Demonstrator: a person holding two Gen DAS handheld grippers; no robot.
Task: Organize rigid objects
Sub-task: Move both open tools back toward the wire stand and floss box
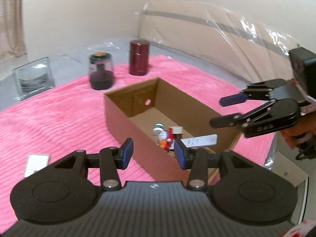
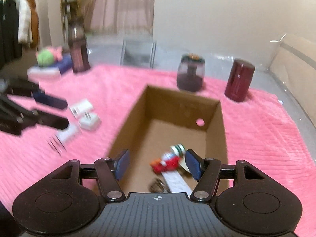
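An open cardboard box [image 1: 122, 118] [image 2: 216, 132] lies on a pink blanket [image 1: 59, 118]. Inside it lie a red toy [image 2: 166, 164], a small bottle with a green-and-white cap [image 1: 158, 129], a white flat remote [image 1: 199, 140] and a small tape roll [image 1: 177, 130]. My left gripper [image 1: 154, 154] hovers open and empty by the box's near left wall. My right gripper [image 2: 158, 164] is open over the box's near end, with nothing between its pads; it also shows in the left wrist view [image 1: 225, 110]. White plug adapters [image 2: 85, 114] lie on the blanket beside the left gripper [image 2: 62, 113].
A dark red canister [image 1: 138, 57] [image 2: 239, 79] and a glass jar [image 1: 101, 71] [image 2: 190, 75] stand beyond the box. A clear case [image 1: 33, 78] [image 2: 138, 53], a tall dark bottle [image 2: 78, 51] and a green plush [image 2: 47, 56] sit further back. A white card [image 1: 36, 165] lies on the blanket.
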